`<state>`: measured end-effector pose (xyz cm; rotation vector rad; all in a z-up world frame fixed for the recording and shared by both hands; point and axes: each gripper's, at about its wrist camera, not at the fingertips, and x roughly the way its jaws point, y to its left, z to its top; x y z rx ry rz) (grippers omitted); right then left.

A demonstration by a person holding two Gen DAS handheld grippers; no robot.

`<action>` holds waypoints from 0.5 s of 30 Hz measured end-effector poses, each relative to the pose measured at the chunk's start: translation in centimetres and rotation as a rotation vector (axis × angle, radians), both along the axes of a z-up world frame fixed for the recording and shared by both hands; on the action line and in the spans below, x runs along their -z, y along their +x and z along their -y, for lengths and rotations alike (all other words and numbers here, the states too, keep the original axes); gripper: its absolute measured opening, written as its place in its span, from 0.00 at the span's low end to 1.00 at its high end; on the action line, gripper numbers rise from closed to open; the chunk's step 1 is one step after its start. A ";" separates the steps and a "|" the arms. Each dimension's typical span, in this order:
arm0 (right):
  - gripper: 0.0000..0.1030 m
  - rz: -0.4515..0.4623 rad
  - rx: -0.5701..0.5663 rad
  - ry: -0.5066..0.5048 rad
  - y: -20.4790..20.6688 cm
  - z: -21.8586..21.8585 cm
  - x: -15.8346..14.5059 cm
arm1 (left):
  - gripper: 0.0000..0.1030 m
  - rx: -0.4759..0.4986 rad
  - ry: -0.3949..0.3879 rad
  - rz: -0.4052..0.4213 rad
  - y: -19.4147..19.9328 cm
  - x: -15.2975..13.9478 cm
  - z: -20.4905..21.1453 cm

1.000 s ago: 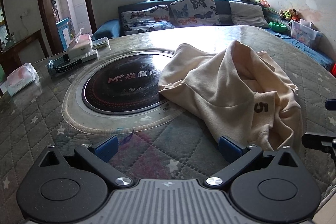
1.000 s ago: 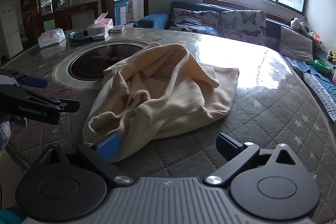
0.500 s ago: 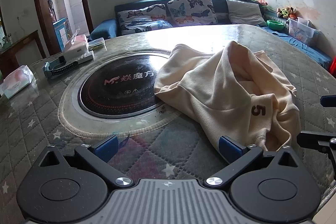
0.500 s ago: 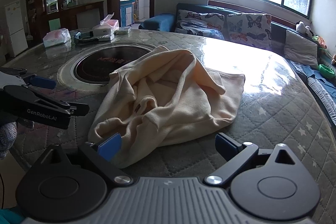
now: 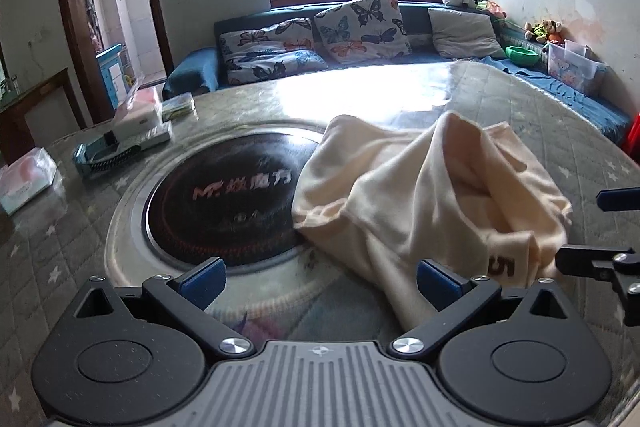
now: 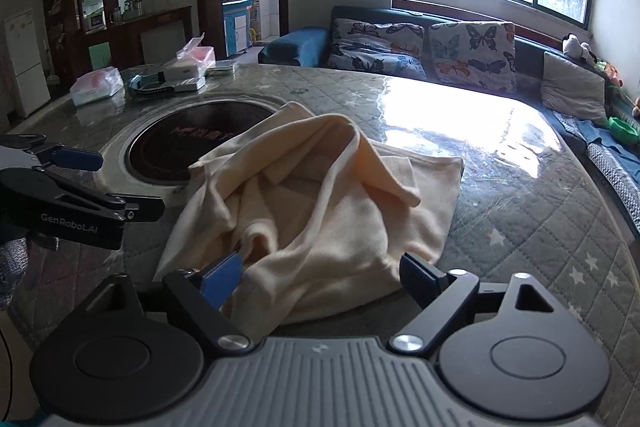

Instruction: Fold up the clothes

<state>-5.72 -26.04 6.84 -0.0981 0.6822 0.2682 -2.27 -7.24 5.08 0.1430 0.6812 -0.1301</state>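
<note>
Both tongs have crept fwd since a sec ago: the cream garment (image 6: pixel 320 211) looms larger btwn the fingers, esp. in the right view, and its folds look the same as before.

Left gripper (image 5: pixel 320 279) is spread wide, nothing held; the garment's near edge lies just ahead of its right finger, w/ the printed "5" (image 5: pixel 502 267) beside that fingertip. Right gripper (image 6: pixel 320 275) is also wide open, empty; the crumpled front of the cloth sits btwn its fingers, touching or nearly touching the left blue pad (image 6: pixel 222 277), can't tell which.

Garment is in a heap on the quilted table cover (image 6: pixel 540 227), its far corner draped over the black round hob (image 5: pixel 224 203).

Handling, my guess: light, soft, limp knit, no stiffness, so it'll sag and drag; grips well, not fragile. Best hold is prob. the hem or a seam edge nearest each tong, pinching one layer only, then lift and spread flat before any fold.
</note>
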 end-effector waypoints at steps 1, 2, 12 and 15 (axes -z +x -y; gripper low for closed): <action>0.84 -0.001 0.002 0.001 0.4 0.1 0.0 | 1.00 0.005 -0.005 0.003 0.4 -0.2 0.1; 0.83 -0.001 0.004 0.002 0.8 0.2 -0.1 | 1.00 0.012 -0.010 0.006 0.8 -0.5 0.3; 0.69 -0.019 0.011 0.028 4.5 1.1 -0.1 | 0.75 0.157 -0.009 0.049 5.4 -2.0 3.8; 0.64 -0.034 0.018 0.047 5.9 1.5 0.0 | 0.64 0.218 -0.002 0.039 6.8 -1.8 5.1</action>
